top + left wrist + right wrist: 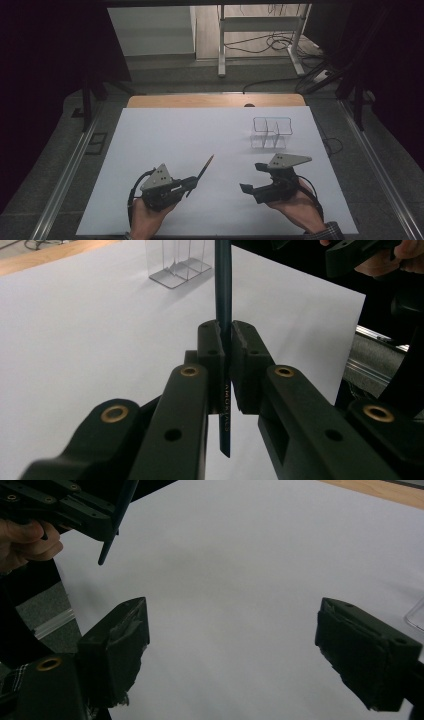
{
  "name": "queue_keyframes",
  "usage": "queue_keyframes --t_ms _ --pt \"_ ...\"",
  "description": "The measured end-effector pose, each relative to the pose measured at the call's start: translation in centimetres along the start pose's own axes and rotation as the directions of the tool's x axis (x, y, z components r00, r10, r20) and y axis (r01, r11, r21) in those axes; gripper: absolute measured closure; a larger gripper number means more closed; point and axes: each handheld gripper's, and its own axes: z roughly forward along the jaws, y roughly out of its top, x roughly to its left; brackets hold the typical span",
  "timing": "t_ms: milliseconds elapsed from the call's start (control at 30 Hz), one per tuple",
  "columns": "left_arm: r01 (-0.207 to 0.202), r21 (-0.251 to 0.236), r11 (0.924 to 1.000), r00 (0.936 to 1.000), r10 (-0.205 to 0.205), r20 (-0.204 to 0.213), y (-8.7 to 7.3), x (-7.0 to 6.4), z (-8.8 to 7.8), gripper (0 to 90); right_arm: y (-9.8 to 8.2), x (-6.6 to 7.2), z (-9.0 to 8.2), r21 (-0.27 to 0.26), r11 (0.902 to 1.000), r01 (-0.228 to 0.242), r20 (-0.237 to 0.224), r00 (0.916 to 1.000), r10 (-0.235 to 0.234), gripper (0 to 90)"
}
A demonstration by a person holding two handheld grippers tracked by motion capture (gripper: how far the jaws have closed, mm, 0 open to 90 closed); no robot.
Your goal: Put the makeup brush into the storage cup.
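High view: left gripper [192, 183] clamped on pencil [205, 169], right gripper [253, 177] agape, clear holder [271, 132] beyond.

pencil [223, 285] tip cut off by top edge — lettering below the fingers [212, 360] too blurred to read.

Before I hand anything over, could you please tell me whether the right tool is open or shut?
Open. The right tool shows both pads far apart with only bare white table between them; nothing is held.
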Motion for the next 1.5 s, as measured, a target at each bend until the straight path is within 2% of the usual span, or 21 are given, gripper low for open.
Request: queue_keyframes --t_ms 167,500,833,967,1300,1500 --pt "0.0 0.002 1.0 1.0 0.0 0.0 0.0 0.0 0.0 84.6 0.5 0.2 0.6 0.006 0.9998 0.017 -0.009 0.9998 -0.017 16.7" --pt "0.002 0.007 1.0 1.0 -0.002 0.001 -0.1 0.0 0.2 84.7 1.2 0.2 1.7 0.006 0.9998 0.016 -0.026 0.9995 -0.016 18.1" --pt "-0.001 0.031 0.9995 1.0 0.001 -0.002 -0.2 0.0 0.7 84.6 2.0 0.3 2.6 0.023 0.9997 -0.003 -0.063 0.998 0.005 28.4" --pt "-0.003 0.033 0.9995 1.0 0.003 -0.002 -0.1 -0.1 0.8 84.7 2.5 0.5 3.0 0.029 0.9996 -0.001 -0.087 0.9962 0.004 29.1" --pt "-0.007 0.036 0.9993 1.0 0.007 -0.003 -0.2 -0.1 1.1 84.6 3.6 0.8 4.0 0.02 0.9997 -0.012 -0.111 0.9937 0.015 32.0" --pt "-0.007 0.035 0.9994 1.0 0.007 -0.004 -0.2 0.0 1.1 84.6 4.1 1.0 4.7 0.013 0.9999 0.002 -0.117 0.9931 0.0 34.4"
